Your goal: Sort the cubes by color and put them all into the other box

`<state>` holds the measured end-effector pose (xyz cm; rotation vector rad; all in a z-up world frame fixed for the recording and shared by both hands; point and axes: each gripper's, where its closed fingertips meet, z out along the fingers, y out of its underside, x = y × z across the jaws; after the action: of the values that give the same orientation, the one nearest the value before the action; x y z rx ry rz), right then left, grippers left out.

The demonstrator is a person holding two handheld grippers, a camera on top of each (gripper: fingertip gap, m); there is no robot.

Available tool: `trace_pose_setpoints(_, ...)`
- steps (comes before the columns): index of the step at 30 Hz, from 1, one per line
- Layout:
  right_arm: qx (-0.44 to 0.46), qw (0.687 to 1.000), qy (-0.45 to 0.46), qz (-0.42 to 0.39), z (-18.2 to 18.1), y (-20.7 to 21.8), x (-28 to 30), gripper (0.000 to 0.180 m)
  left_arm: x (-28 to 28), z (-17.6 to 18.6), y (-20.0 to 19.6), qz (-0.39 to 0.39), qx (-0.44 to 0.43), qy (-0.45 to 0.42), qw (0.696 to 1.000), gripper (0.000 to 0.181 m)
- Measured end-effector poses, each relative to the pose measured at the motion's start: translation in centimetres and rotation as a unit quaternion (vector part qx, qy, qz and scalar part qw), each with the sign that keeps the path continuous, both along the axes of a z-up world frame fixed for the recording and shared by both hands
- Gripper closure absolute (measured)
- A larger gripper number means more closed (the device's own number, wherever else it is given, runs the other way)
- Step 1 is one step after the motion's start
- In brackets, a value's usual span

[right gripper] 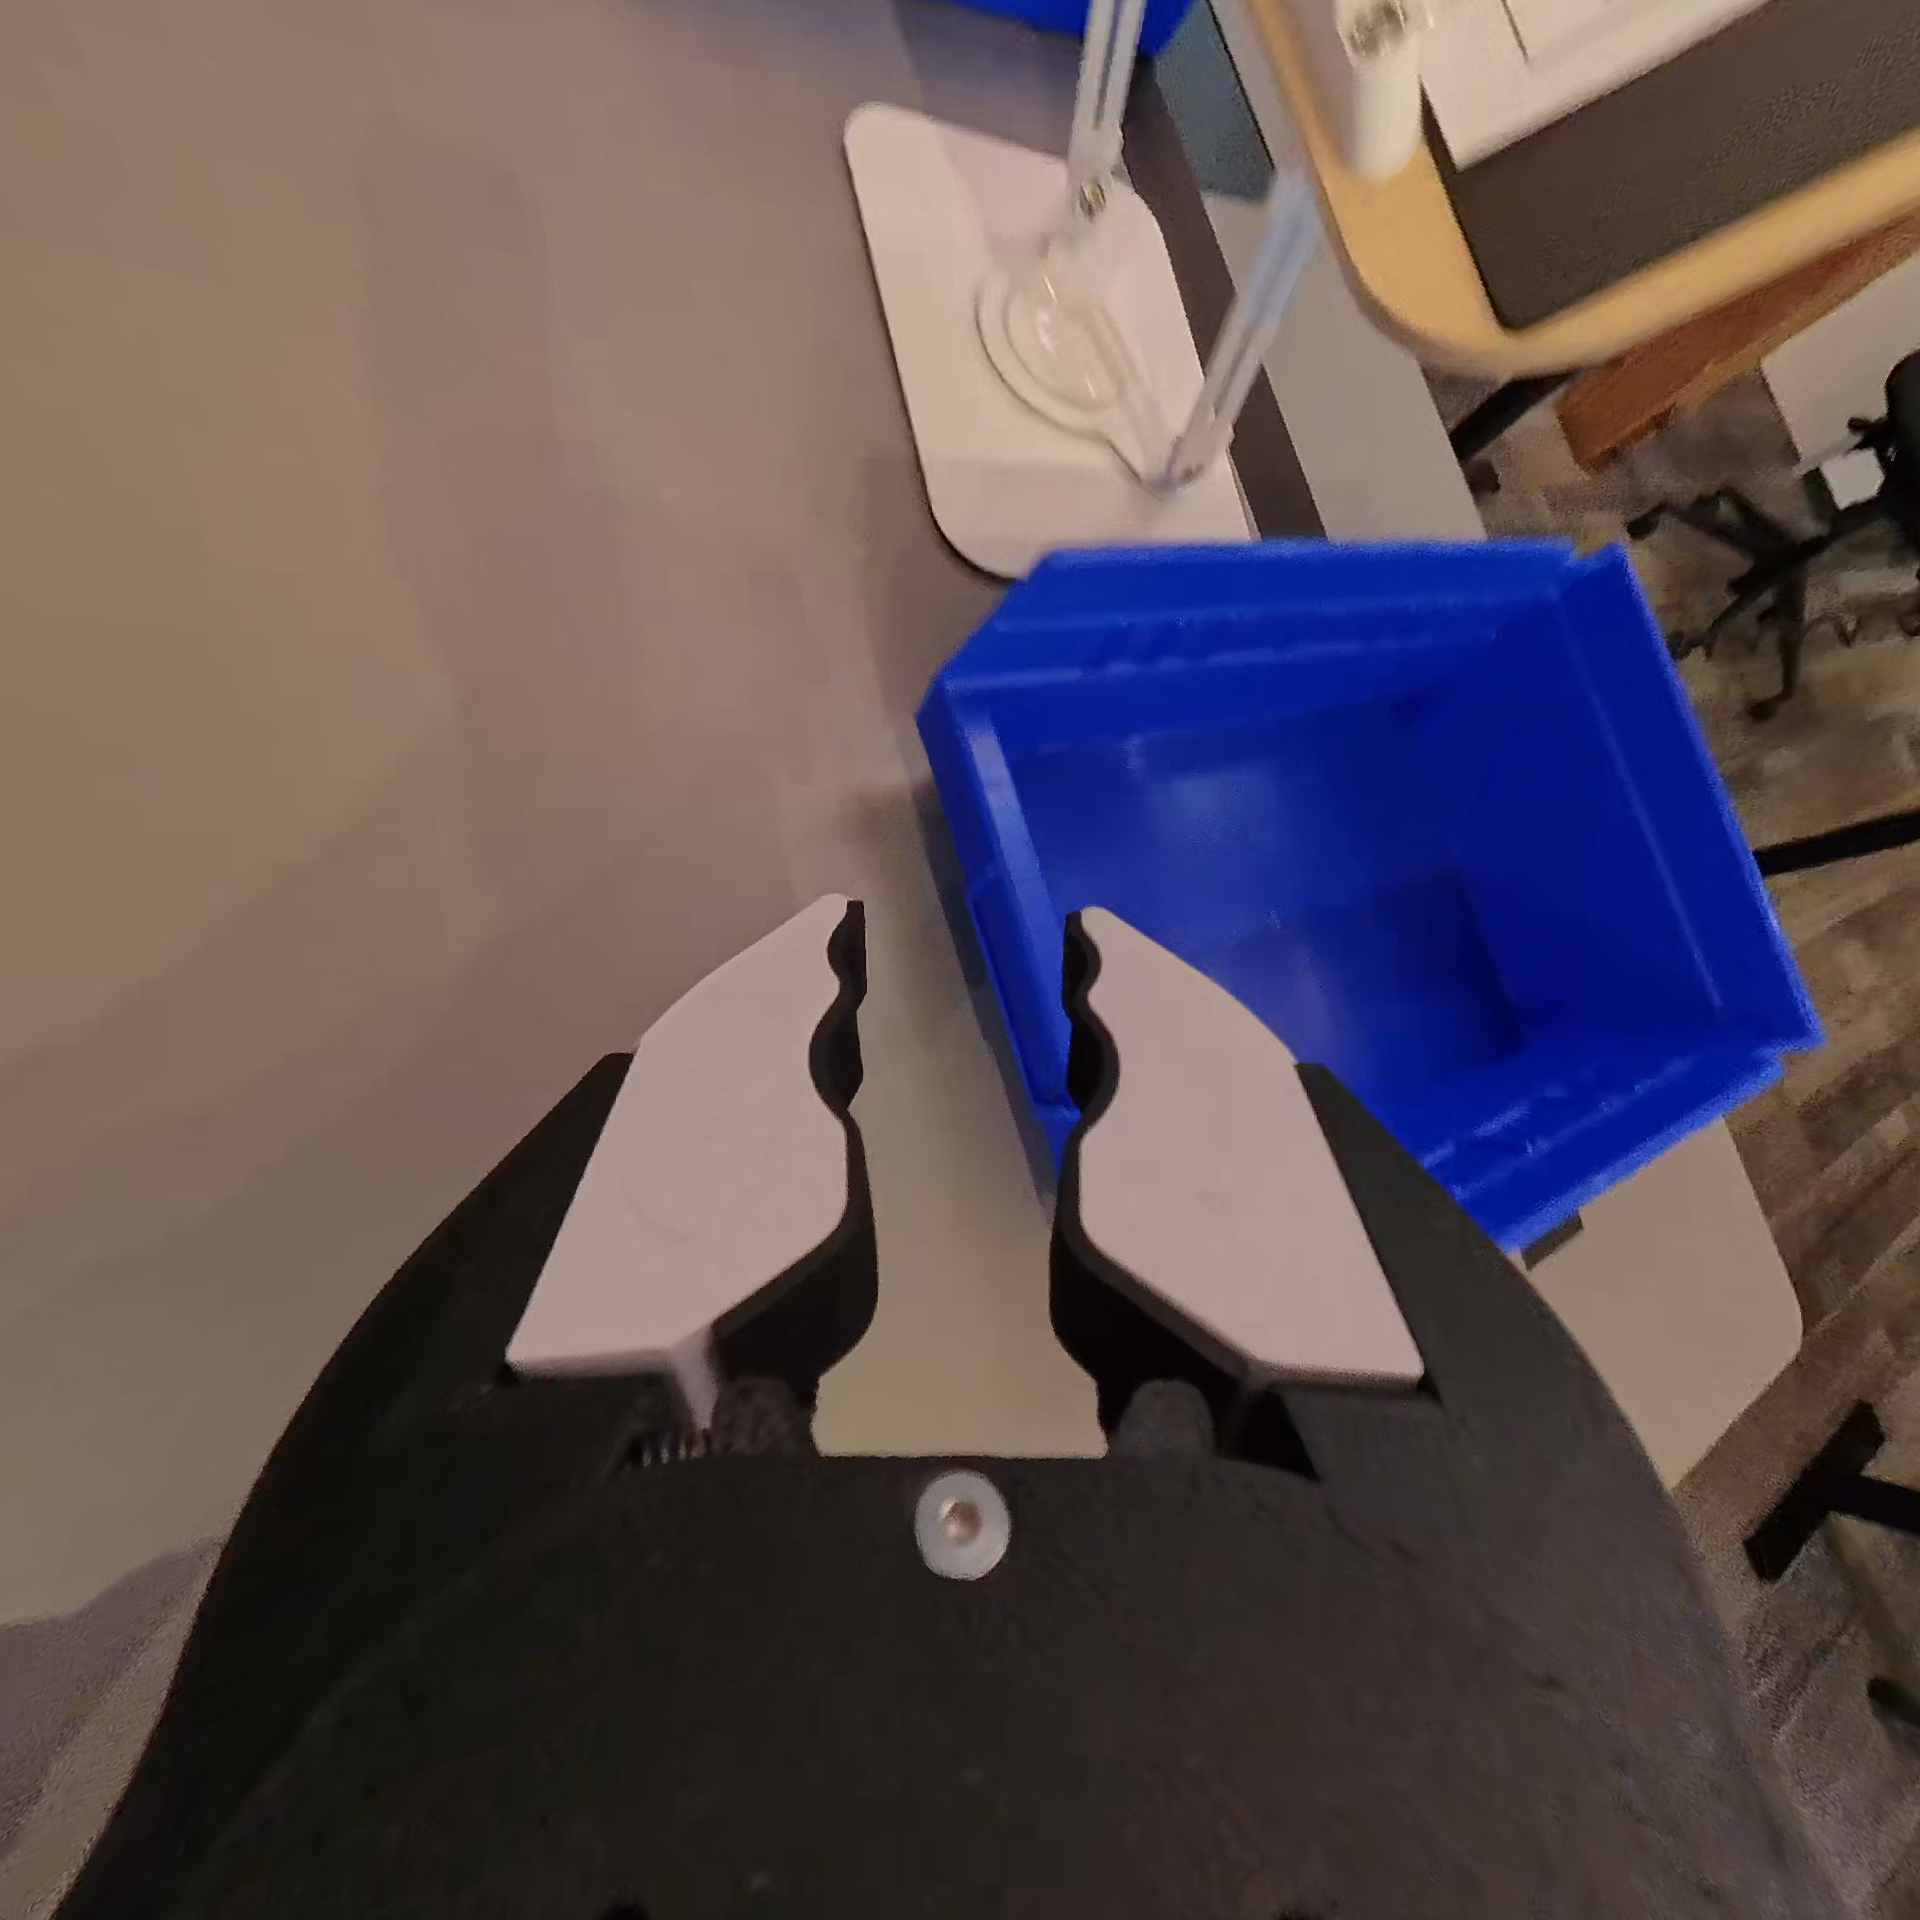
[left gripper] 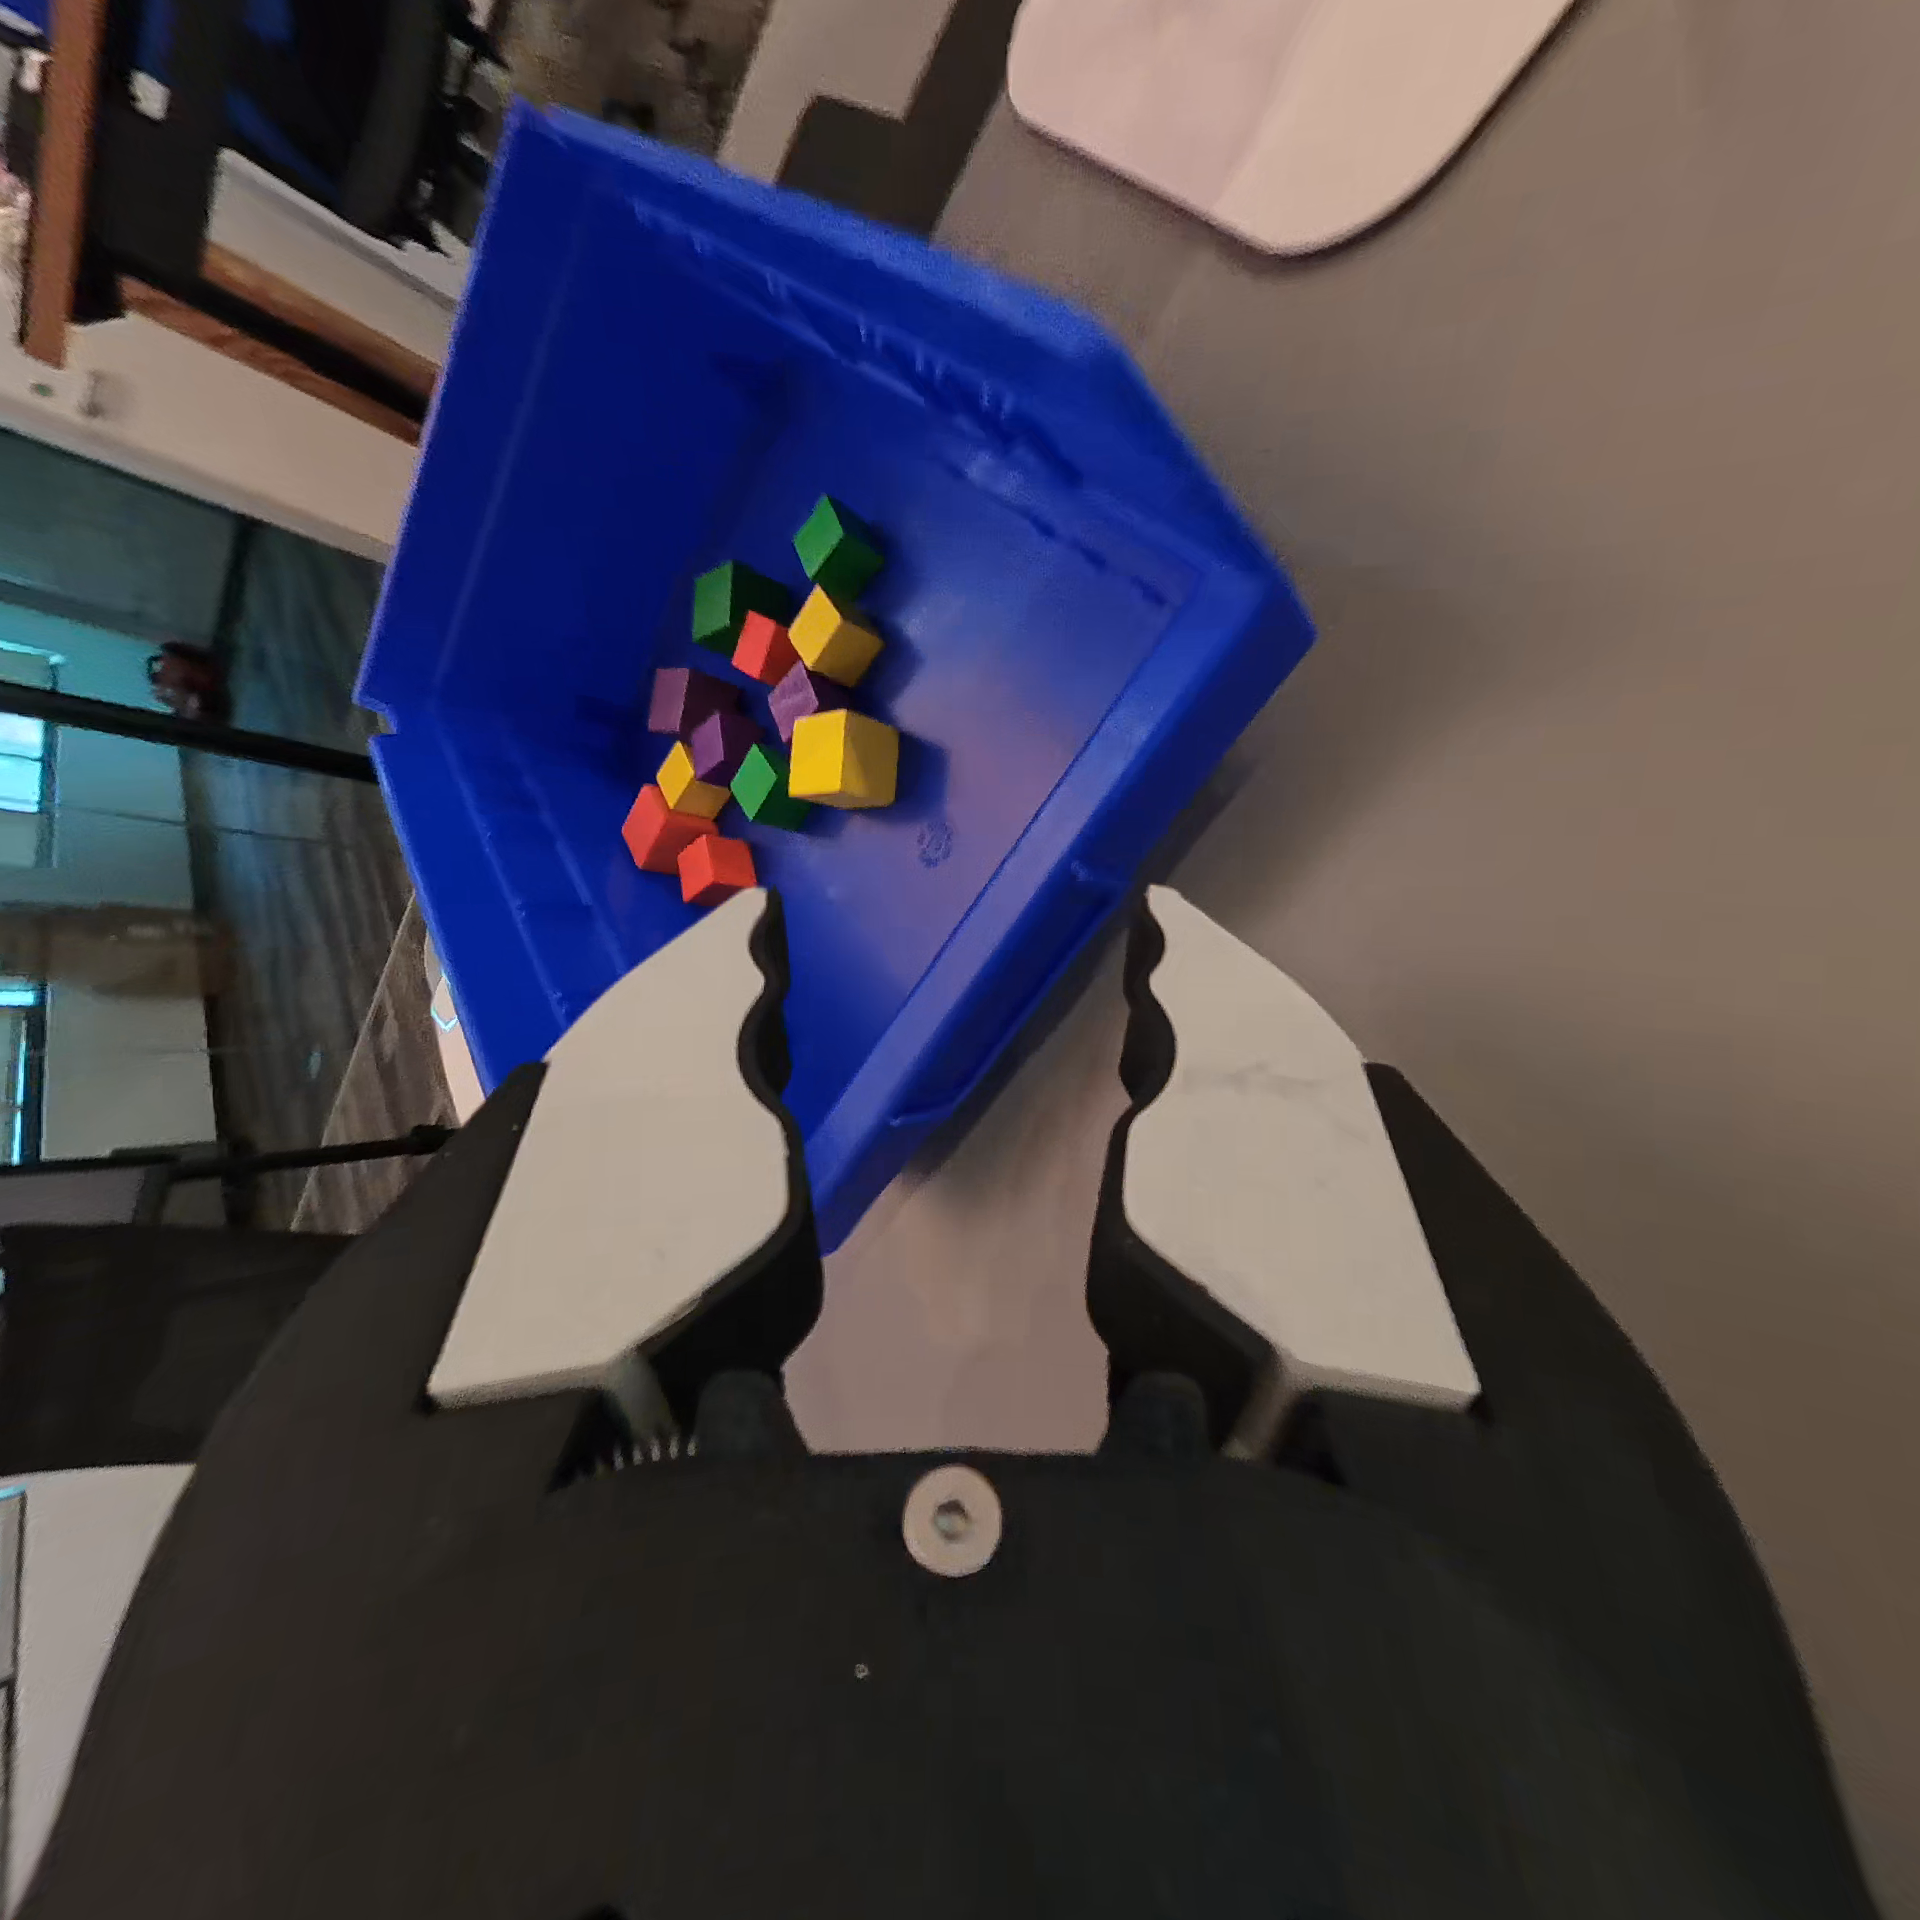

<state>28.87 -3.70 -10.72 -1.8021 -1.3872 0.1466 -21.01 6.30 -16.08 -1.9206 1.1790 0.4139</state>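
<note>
In the left wrist view a blue box (left gripper: 1049, 727) on the grey table holds a heap of small cubes: green (left gripper: 837, 544), yellow (left gripper: 842, 756), purple (left gripper: 686, 698) and red (left gripper: 715, 868). My left gripper (left gripper: 954, 902) is open and empty, hovering over the box's near wall, its left fingertip just short of the red cube. In the right wrist view a second blue box (right gripper: 1662, 831) holds nothing and sits near the table's right edge. My right gripper (right gripper: 961, 914) is open and empty, above the table beside that box's left wall.
A white stand base (right gripper: 935, 312) with a clear post stands behind the second box; it also shows in the left wrist view (left gripper: 1278, 104). The grey table (right gripper: 416, 520) is bare to the left. Beyond its right edge are a wooden chair (right gripper: 1558, 291) and the floor. About 50 cm separates my left fingertips from my right.
</note>
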Motion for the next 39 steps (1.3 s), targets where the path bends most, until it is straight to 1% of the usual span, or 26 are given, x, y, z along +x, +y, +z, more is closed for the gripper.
trace_pose_setpoints(2,0.013,1.000,0.009,0.002,0.4,-0.6,-2.4,0.144,1.7,0.2,-0.7,0.023,0.005,-0.024,0.999,0.126)
trace_pose_setpoints(5,0.029,0.999,0.044,0.003,0.6,-0.8,-7.2,0.142,4.0,0.8,-0.9,0.045,0.034,-0.040,0.998,0.122)
trace_pose_setpoints(8,0.038,0.997,0.061,0.002,-0.1,-0.7,-12.2,0.139,5.3,1.0,-0.3,0.076,0.043,-0.071,0.994,0.110)
trace_pose_setpoints(11,0.042,0.994,0.103,-0.001,-0.3,-0.4,-16.5,0.131,5.6,1.1,1.0,0.102,0.060,-0.093,0.989,0.102)
trace_pose_setpoints(12,0.042,0.992,0.120,-0.007,-0.4,-0.1,-17.6,0.127,5.7,0.8,1.3,0.111,0.053,-0.104,0.987,0.099)
trace_pose_setpoints(14,0.045,0.988,0.146,-0.027,-0.5,0.9,-19.2,0.117,5.9,0.7,1.8,0.122,0.063,-0.130,0.982,0.098)
trace_pose_setpoints(16,0.054,0.983,0.172,-0.044,-0.6,2.0,-20.4,0.113,5.6,0.1,2.1,0.137,0.065,-0.126,0.980,0.093)
trace_pose_setpoints(19,0.060,0.977,0.188,-0.075,-1.7,3.9,-21.3,0.112,5.6,0.0,2.4,0.144,0.081,-0.123,0.979,0.092)
trace_pose_setpoints(25,0.085,0.974,0.165,-0.132,-4.3,6.5,-20.7,0.100,5.9,-0.2,2.6,0.144,0.088,-0.128,0.977,0.092)
trace_pose_setpoints(32,0.109,0.961,0.165,-0.192,-4.7,9.0,-18.8,0.094,5.8,0.0,2.9,0.151,0.098,-0.143,0.973,0.090)
trace_pose_setpoints(39,0.143,0.951,0.113,-0.249,-6.0,10.8,-17.2,0.090,6.7,0.0,2.9,0.140,0.107,-0.142,0.974,0.087)
